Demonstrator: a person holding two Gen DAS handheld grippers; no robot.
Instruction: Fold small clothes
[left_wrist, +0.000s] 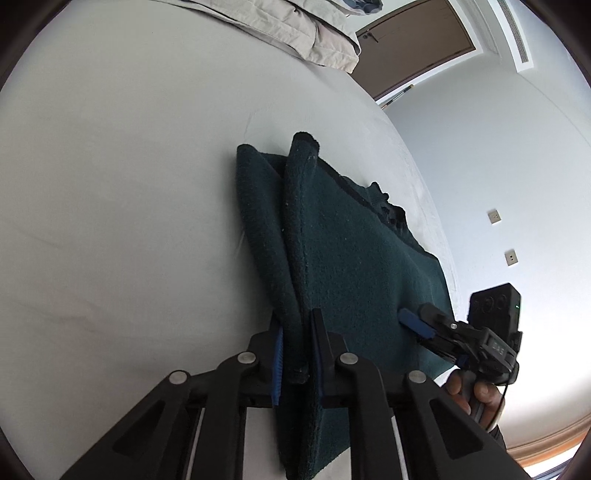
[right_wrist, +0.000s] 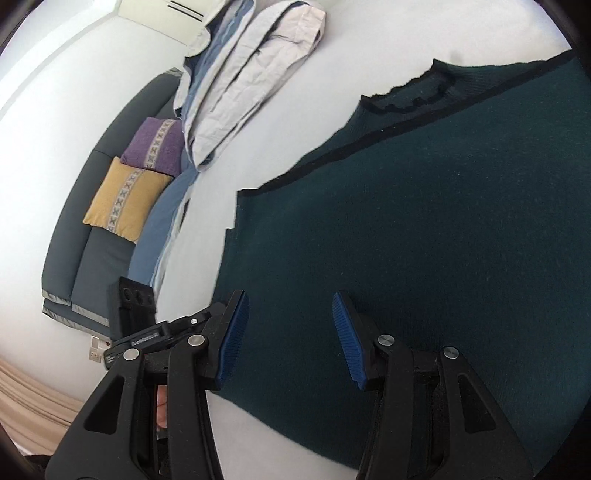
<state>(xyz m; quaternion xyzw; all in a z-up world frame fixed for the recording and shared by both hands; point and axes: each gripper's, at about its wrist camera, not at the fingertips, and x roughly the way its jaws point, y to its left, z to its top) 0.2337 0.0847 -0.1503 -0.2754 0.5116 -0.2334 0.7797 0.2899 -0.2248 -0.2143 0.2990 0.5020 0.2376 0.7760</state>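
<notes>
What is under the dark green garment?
The dark green garment lies on a white bed sheet, which shows around its edges. The left claw pinches one raised fold. Anything beneath the garment's middle is covered.

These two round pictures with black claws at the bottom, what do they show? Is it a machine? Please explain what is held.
No machine: a person holds a two-finger gripper in each hand, and each carries a wide-angle camera looking along its fingers. The left-hand picture shows the left gripper shut on a raised fold of a dark green sweater lying on a white bed. The right gripper, seen in its own picture, is open above the sweater and holds nothing. Pale folded bedding lies further back.
</notes>
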